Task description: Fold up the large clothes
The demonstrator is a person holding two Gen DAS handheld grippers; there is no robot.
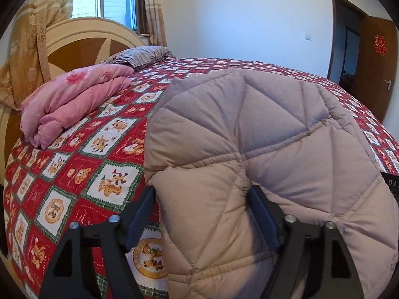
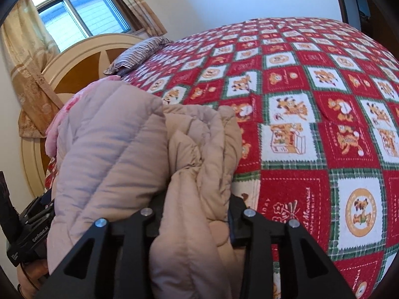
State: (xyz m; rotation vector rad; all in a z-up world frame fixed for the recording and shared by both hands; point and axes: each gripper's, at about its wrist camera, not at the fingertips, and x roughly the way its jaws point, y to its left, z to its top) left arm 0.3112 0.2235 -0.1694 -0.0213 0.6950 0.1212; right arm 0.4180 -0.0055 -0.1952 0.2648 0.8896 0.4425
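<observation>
Left wrist view: left gripper [image 1: 202, 199], black two-finger tool, jaws pinching a thick fold of the beige diamond-quilted padded coat [image 1: 261, 137]; the fabric fills the gap between the jaws, billows up ahead of them and spills over the right jaw. Left of the jaws and beyond them, the red-and-white cartoon-tiger patchwork bedspread [image 1: 74, 174]; far ahead to the left, a folded pink floral quilt [image 1: 74, 99], a striped grey pillow [image 1: 142, 56] and the cream-and-brown rounded wooden headboard [image 1: 82, 42]. Right wrist view: right gripper [image 2: 194, 211], jaws pressed onto a bunched, crumpled wad of the same coat [image 2: 112, 149], which rises ahead of the jaws and hangs below them; left of the jaws the coat drapes over the other tool. Right of the jaws and ahead, bare bedspread [image 2: 324, 124]; pillow [image 2: 139, 52] and headboard [image 2: 79, 59] far ahead to the left. Handling judgement: the coat appears lifted clear of the bed, held at two places and not yet spread. To do this step well, draw the two grips apart until the span between them hangs taut, lower it flat onto the bare bedspread right of the jaws, and smooth it before creasing. The right grip holds several layers at once, so a re-pinch on a single edge would give a cleaner fold; the puffy filling is likely to spring back.
</observation>
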